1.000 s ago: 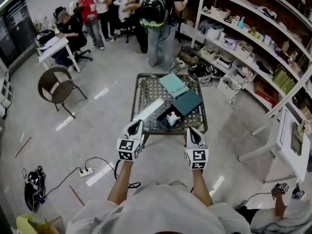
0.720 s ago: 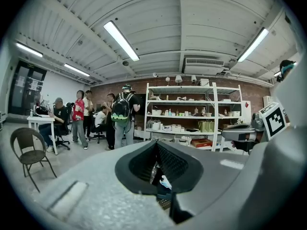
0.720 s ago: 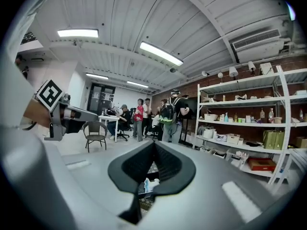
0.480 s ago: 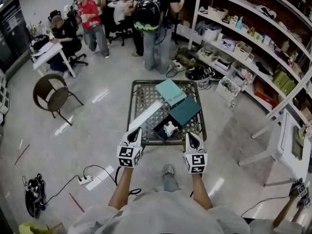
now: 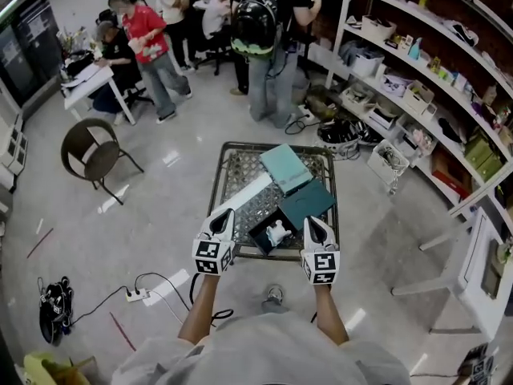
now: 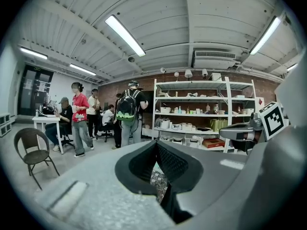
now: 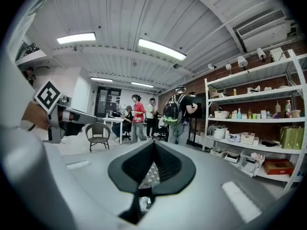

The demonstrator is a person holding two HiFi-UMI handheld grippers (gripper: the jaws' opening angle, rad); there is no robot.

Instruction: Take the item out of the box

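Left gripper [image 5: 223, 215] and right gripper [image 5: 313, 223] are held clenched and empty. The item [image 5: 277, 233] lies in the open box [image 5: 258, 236], near the table [image 5: 240, 163] edge, where the box could be knocked off by unopened jaws.

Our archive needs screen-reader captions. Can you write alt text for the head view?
Seen from above, a person holds the left gripper and right gripper at the near edge of a mesh table, flanking an open dark box with a white item inside. People and shelves stand behind.
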